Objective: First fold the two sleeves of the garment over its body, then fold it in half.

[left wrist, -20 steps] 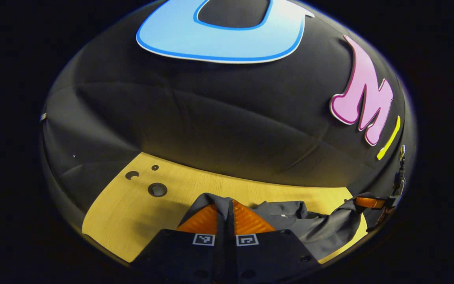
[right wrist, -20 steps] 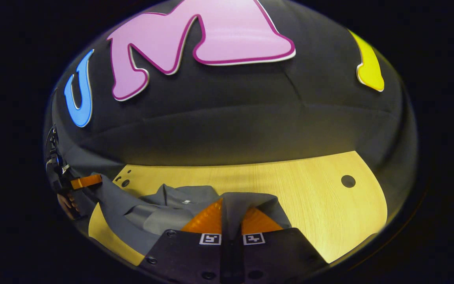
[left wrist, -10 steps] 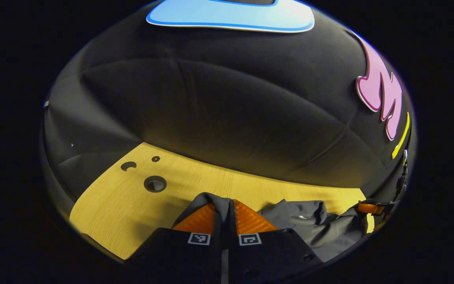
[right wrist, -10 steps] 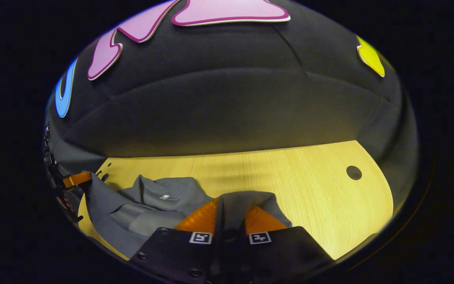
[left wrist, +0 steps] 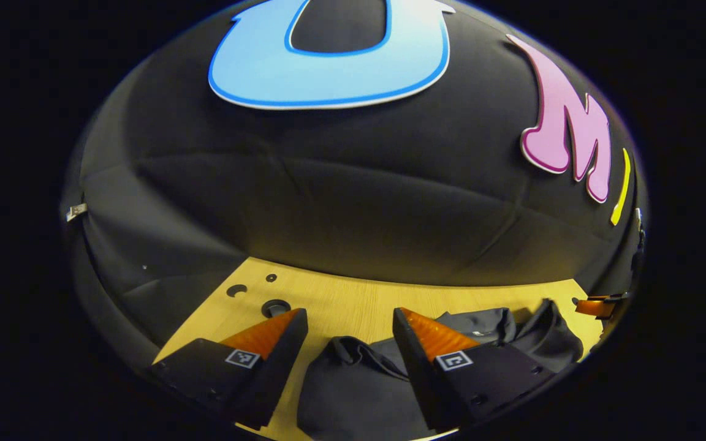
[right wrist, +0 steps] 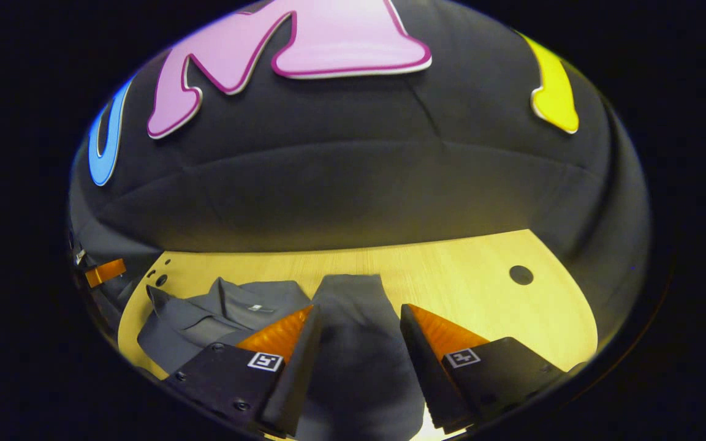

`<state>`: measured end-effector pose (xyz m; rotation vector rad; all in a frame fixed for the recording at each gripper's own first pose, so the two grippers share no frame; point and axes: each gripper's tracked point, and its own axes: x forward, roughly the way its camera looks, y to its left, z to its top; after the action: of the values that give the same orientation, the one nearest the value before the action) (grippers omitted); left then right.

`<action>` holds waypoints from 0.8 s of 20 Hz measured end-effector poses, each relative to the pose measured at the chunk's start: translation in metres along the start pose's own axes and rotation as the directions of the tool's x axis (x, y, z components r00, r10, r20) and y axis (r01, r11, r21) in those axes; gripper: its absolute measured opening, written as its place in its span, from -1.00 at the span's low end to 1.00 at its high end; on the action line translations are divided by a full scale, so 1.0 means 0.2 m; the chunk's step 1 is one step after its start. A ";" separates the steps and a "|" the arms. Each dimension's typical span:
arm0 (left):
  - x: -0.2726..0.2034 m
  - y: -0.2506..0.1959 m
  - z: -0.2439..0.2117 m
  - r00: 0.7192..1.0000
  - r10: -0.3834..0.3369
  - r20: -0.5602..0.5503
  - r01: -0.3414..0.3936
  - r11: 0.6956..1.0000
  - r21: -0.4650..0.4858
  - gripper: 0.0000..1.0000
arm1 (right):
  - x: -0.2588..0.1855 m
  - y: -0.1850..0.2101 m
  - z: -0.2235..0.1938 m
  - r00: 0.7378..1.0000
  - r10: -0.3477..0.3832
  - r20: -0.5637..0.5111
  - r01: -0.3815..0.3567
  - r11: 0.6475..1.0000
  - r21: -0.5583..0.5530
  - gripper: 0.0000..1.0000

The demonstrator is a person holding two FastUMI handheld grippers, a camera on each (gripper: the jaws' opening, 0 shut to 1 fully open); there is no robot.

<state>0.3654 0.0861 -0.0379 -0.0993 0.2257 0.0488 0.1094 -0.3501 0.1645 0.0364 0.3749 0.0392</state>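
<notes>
The left hand-held gripper (left wrist: 347, 334) is held wide apart above the counter (left wrist: 353, 300), with a bunched fold of the dark grey garment (left wrist: 353, 380) lying between its fingers, ungripped. Bare wood is left open toward the counter's far edge, where a round hole (left wrist: 275, 306) is cut. The right hand-held gripper (right wrist: 356, 324) is likewise spread wide over a flat strip of the garment (right wrist: 353, 306). Clear wood extends to its right, around another hole (right wrist: 521, 274). The collar (right wrist: 230, 294) lies left. The garment's near part is cut off by the fingers. The fabric is soft, matte and creased.
</notes>
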 end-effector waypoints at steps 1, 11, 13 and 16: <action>-0.07 -0.01 0.05 1.000 0.002 0.024 -0.002 1.000 0.016 0.82 | -0.07 0.00 0.04 0.999 -0.003 0.032 0.003 1.000 -0.005 0.63; -1.00 -0.05 0.40 0.963 -0.009 0.271 -0.014 0.997 0.082 0.92 | -0.80 0.16 0.17 0.984 0.022 0.177 -0.008 0.997 -0.078 1.00; -1.16 -0.04 0.40 0.956 -0.016 0.293 -0.013 0.995 0.099 0.92 | -0.92 0.21 0.16 0.984 0.035 0.173 -0.025 0.998 -0.061 1.00; -1.40 0.02 0.28 0.961 0.022 0.275 -0.045 0.996 0.079 0.91 | -1.11 0.26 0.14 0.981 0.049 0.190 -0.045 0.999 -0.025 0.99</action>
<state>0.1045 0.0859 0.0802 -0.0037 -0.0484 0.0861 -0.0876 -0.3085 0.2745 0.0282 0.1817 0.0854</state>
